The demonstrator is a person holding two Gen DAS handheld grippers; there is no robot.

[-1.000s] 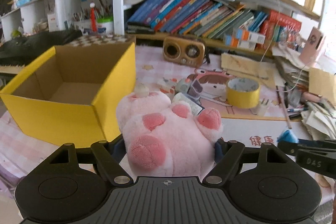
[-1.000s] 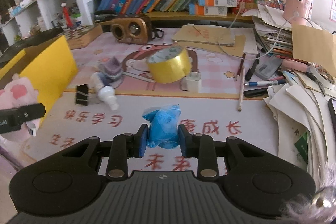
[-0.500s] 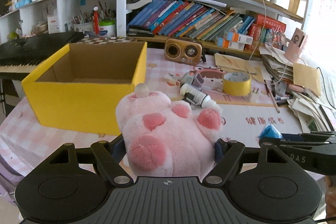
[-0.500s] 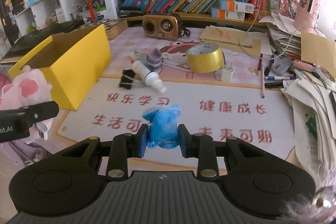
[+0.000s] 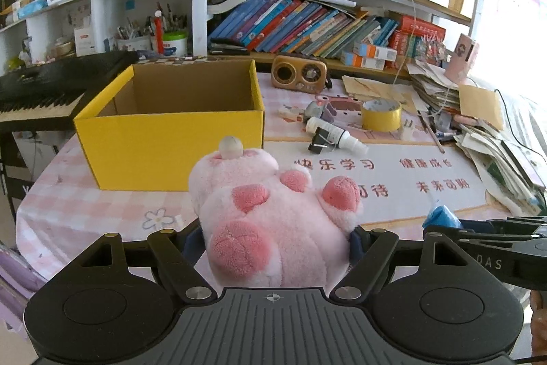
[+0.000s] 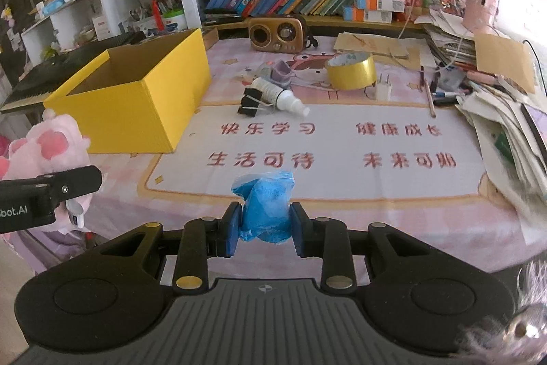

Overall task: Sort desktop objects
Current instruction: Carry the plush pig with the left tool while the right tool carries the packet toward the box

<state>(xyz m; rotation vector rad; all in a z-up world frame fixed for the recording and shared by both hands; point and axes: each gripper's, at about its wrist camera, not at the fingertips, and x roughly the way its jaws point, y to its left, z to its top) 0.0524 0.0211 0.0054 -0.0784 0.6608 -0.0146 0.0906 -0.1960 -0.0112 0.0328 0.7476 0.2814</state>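
Left gripper [image 5: 273, 238]: fingers clamped on either side of a pink plush toy [image 5: 273, 221], paw pads facing up, held above the near edge of the surface [image 5: 102, 204]. Right gripper [image 6: 264, 230]: fingers pressed on a crumpled blue bag [image 6: 266, 211], also held above the near edge. Far left, an open yellow box [image 5: 171, 139] stands on the surface. Right of it, farther back, lie a black binder clip [image 6: 251, 105], a white bottle [image 6: 280, 96] and a yellow tape roll [image 6: 350, 70]. Bookshelves [image 5: 307, 26] rise behind.
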